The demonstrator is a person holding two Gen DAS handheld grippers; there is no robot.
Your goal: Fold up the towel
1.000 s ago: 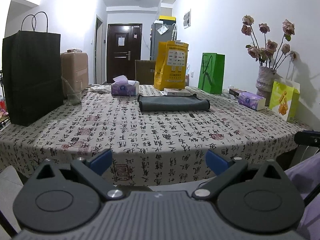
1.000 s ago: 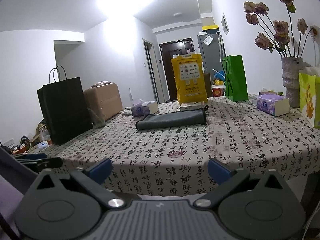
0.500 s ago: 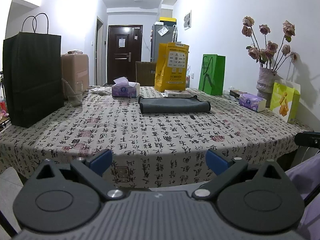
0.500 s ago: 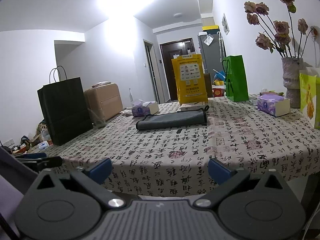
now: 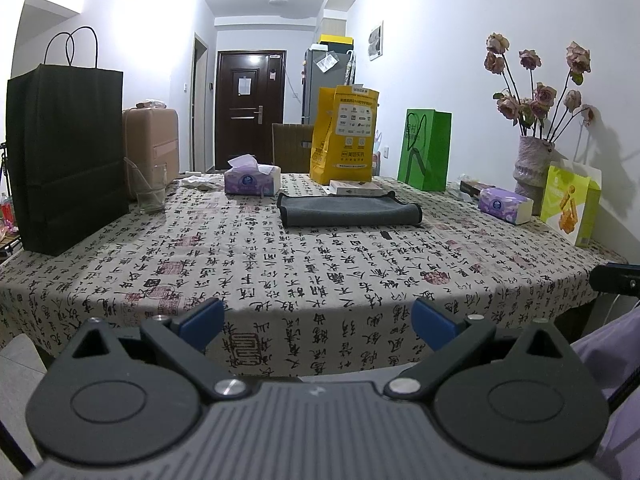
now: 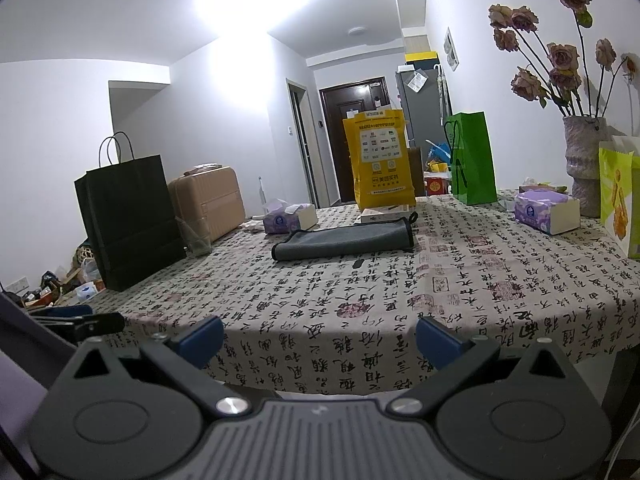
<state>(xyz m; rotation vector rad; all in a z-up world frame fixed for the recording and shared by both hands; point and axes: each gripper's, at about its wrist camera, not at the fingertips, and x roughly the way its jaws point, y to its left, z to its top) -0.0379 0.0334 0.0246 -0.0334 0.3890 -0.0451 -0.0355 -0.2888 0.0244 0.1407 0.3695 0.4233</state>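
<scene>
A dark grey towel (image 5: 349,210) lies folded flat on the far middle of the table; it also shows in the right wrist view (image 6: 344,238). My left gripper (image 5: 316,316) is open and empty, held off the table's near edge, far from the towel. My right gripper (image 6: 318,334) is open and empty, also back at the near edge. Each gripper's tip shows at the side of the other's view.
The table has a calligraphy-print cloth (image 5: 280,264). On it stand a black paper bag (image 5: 66,152), a glass (image 5: 151,192), tissue boxes (image 5: 251,180) (image 5: 506,205), a yellow bag (image 5: 344,134), a green bag (image 5: 426,154), a flower vase (image 5: 534,164) and a small yellow-green bag (image 5: 570,202).
Both views have dropped slightly and drawn back a little from the table. The towel has not moved and both grippers stay open.
</scene>
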